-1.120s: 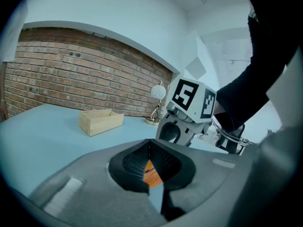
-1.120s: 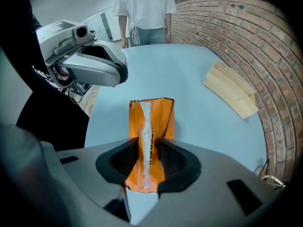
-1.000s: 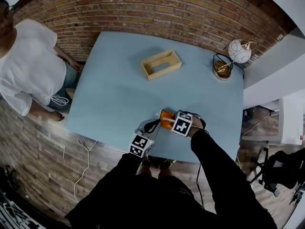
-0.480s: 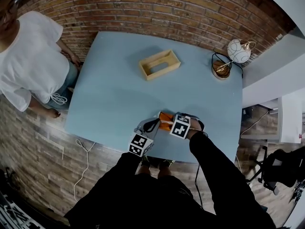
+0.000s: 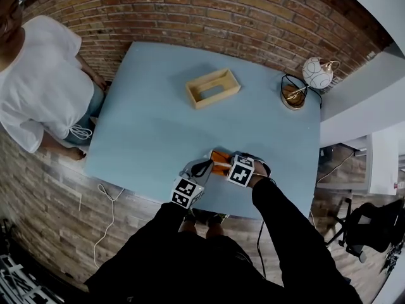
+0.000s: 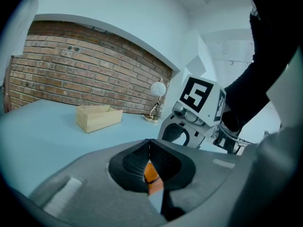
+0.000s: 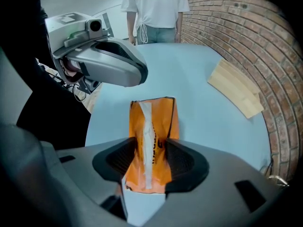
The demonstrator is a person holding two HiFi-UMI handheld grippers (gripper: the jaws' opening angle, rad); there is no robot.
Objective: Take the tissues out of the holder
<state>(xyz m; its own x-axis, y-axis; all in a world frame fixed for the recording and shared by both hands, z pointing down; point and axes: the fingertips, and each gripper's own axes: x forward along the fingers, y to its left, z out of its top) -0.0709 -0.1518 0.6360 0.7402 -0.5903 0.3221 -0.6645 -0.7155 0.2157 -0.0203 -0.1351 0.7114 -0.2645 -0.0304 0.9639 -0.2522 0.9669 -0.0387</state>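
Left gripper (image 6: 149, 168) pinches the orange tissue pack (image 7: 152, 126) at the table's (image 5: 145, 132) near edge. Right gripper (image 7: 150, 162) jaws just widened, pack loose between. Wooden holder (image 5: 213, 87) well apart.

Indoor room, likely a staged home corner. Brick wall (image 5: 253, 5), plank floor (image 5: 57, 220), blue table (image 5: 158, 125), globe lamp (image 5: 316, 71).
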